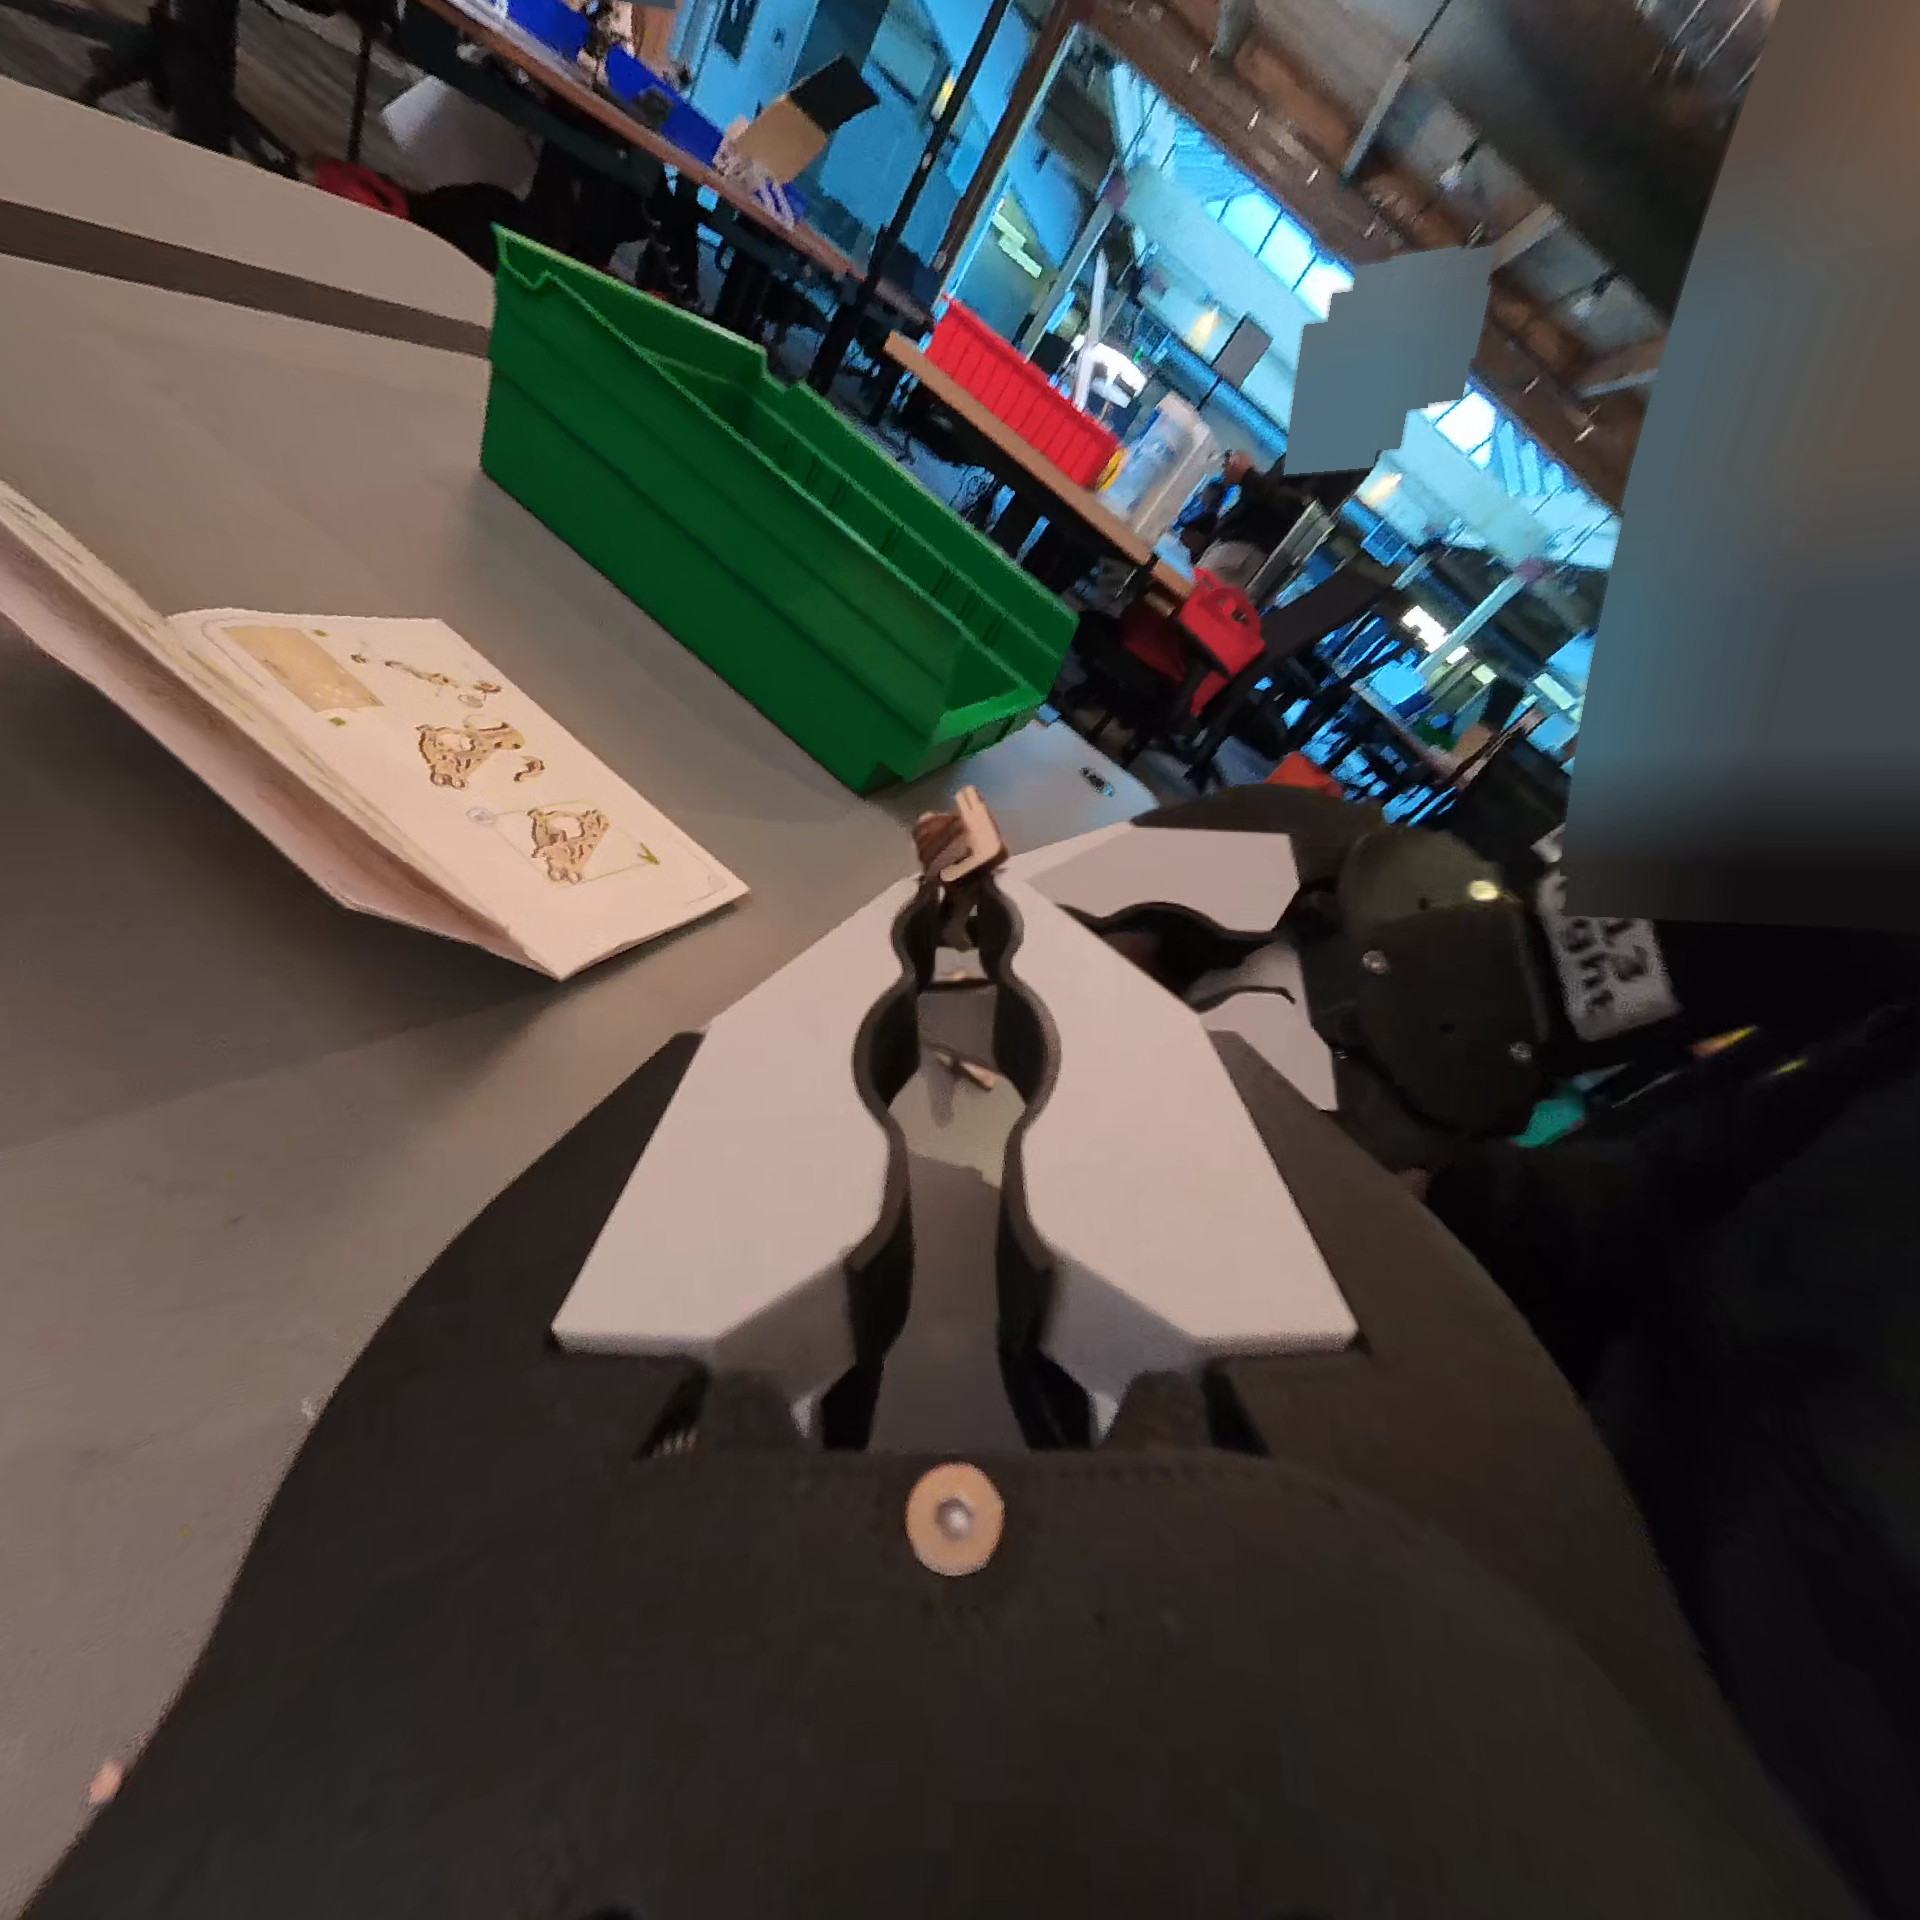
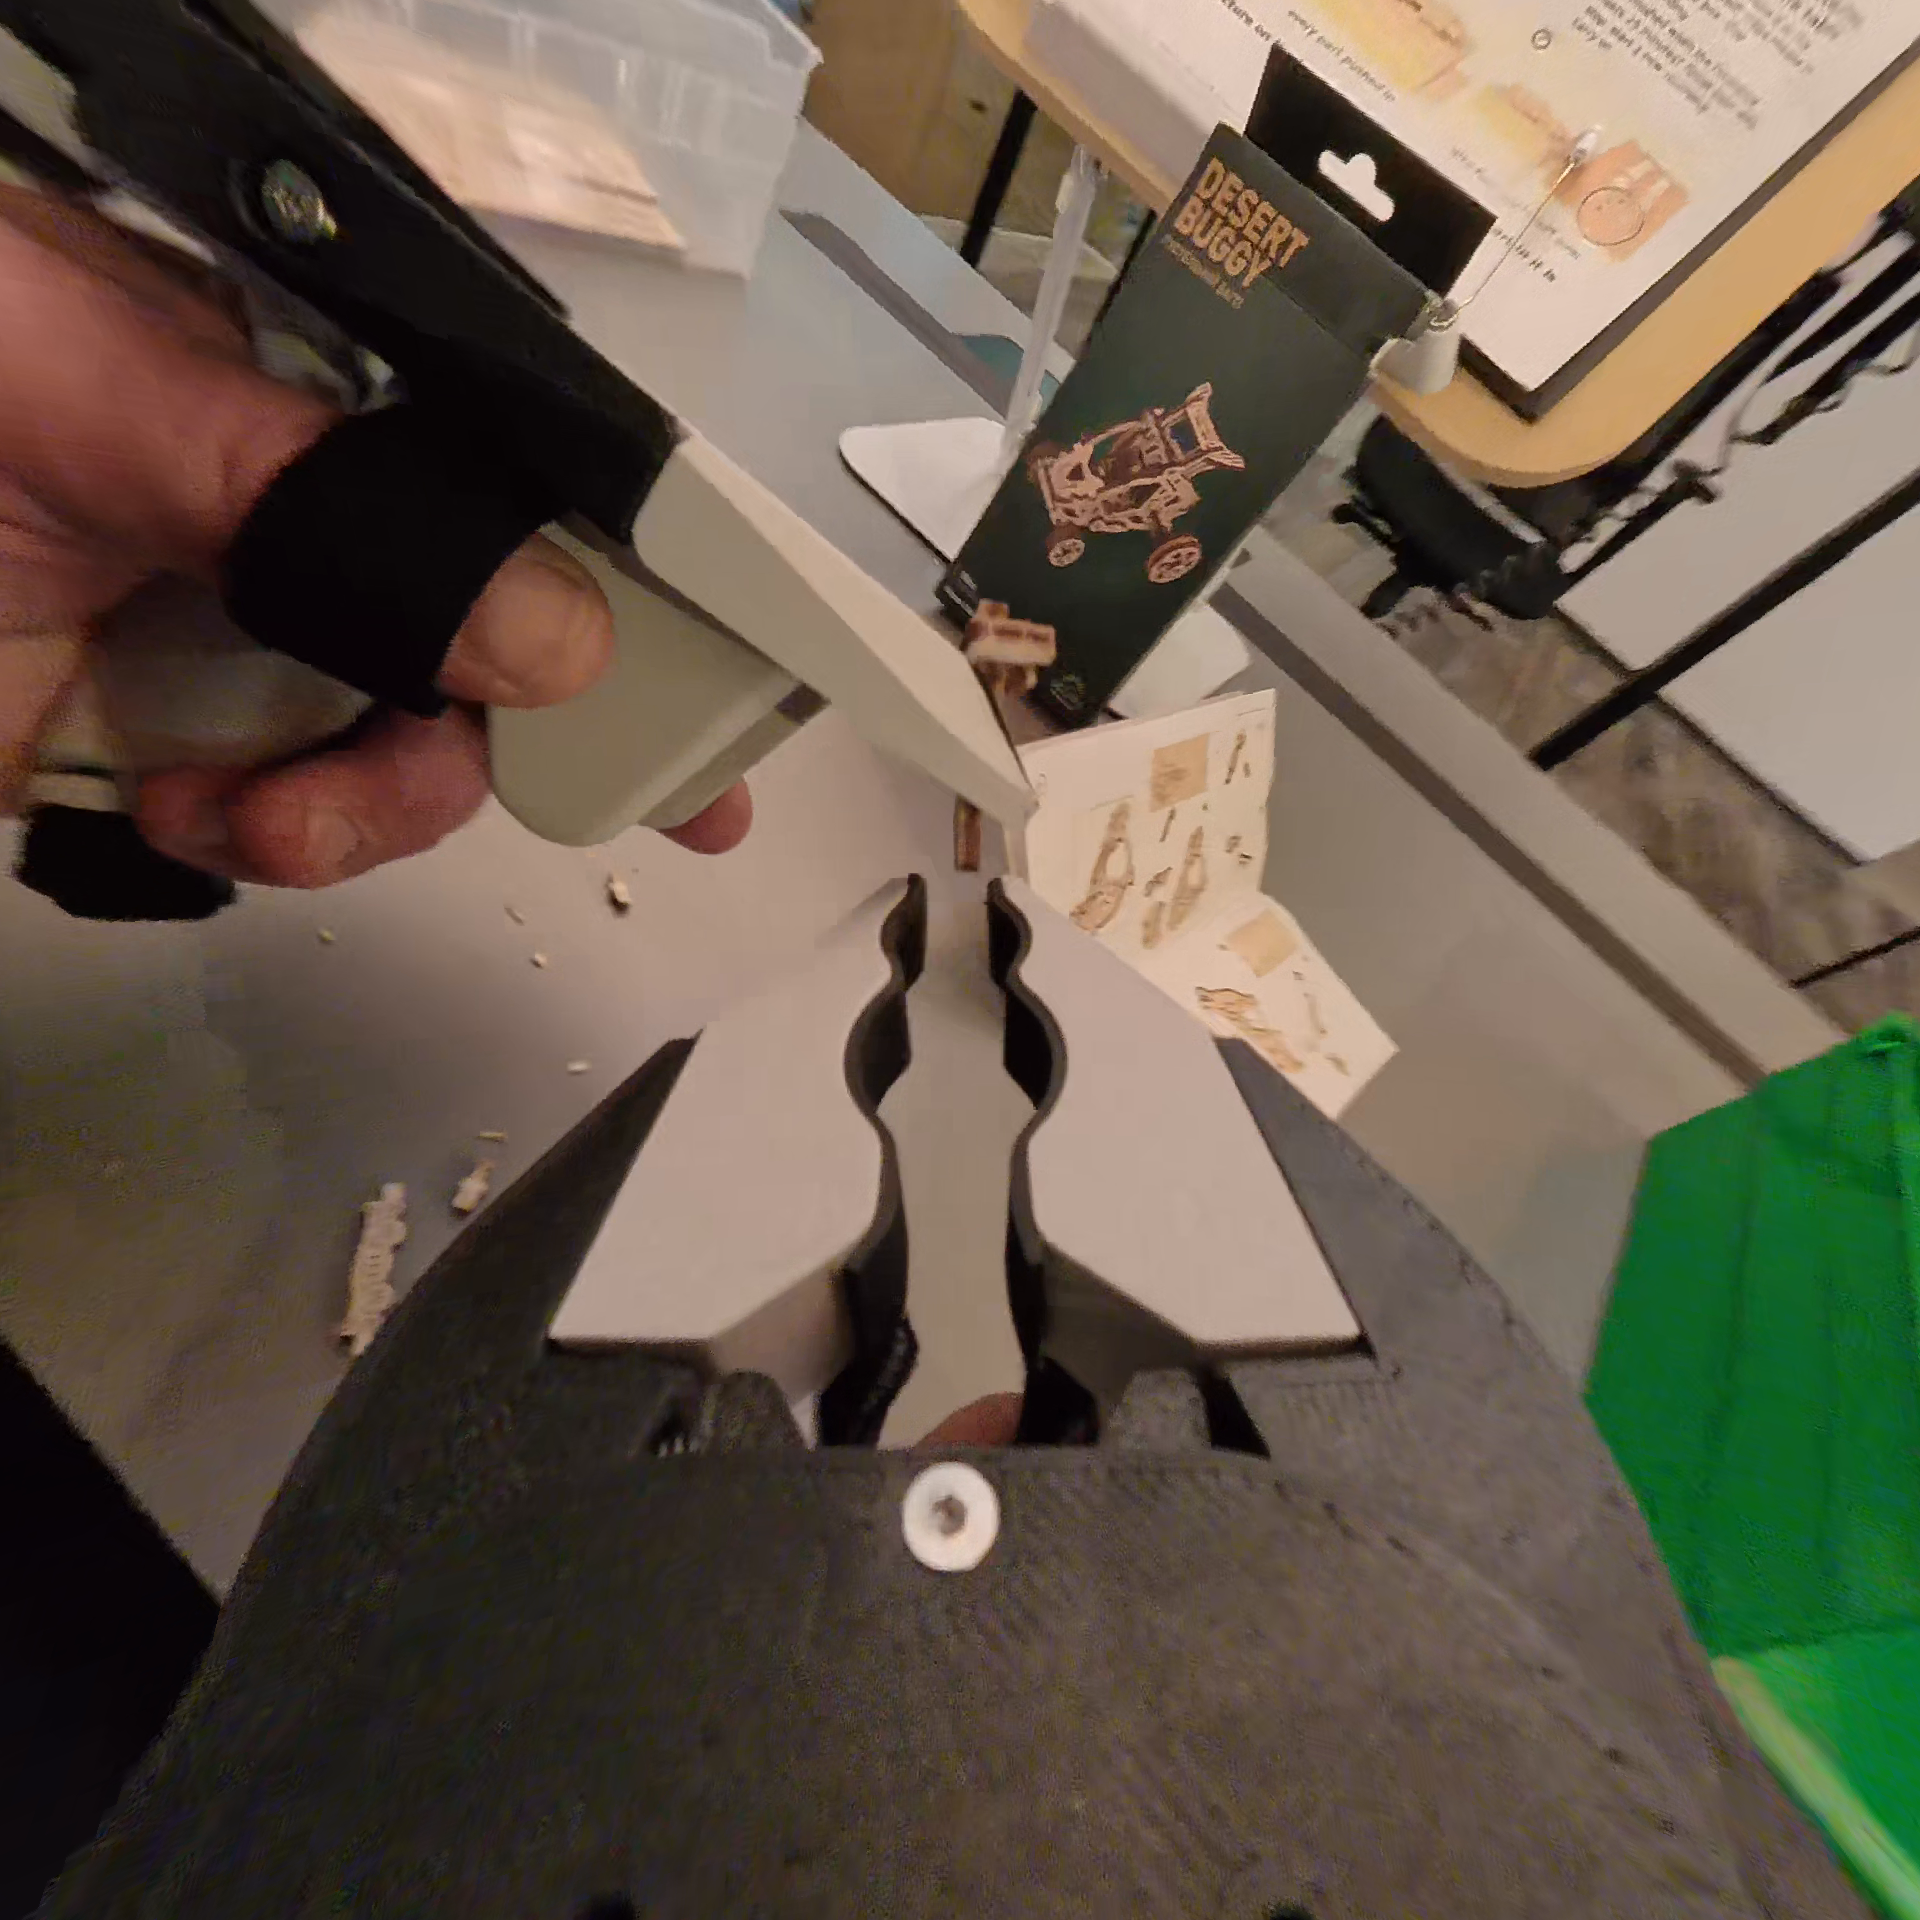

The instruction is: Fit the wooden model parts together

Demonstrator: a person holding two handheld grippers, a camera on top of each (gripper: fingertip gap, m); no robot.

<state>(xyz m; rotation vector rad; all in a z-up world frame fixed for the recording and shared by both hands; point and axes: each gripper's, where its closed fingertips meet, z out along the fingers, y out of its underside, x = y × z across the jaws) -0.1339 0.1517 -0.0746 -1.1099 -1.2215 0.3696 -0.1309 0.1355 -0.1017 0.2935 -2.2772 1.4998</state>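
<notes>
left to right, left wrist view: open instruction booklet with printed build diagrams lying on the grey table, green plastic bin behind it, then the left gripper with its jaws drawn narrow and both tips pinching a small wooden sub-assembly, pale slotted piece on top, held up off the table. beyond it to the right, the right gripper lies close alongside. right wrist view: a hand works the left gripper's trigger; wood crumbs and a spare strip lie scattered on the table; the right gripper stands slightly parted and empty, tips just short of the part's lower end. judgement: the piece sits with the left, right looks freed to fetch or steady a mate. next move calls for lining slot to tab squarely, pressing gently. writing: dark kit box carries a title and buggy drawing; a printed sheet on a board behind; wording not copied.
</notes>
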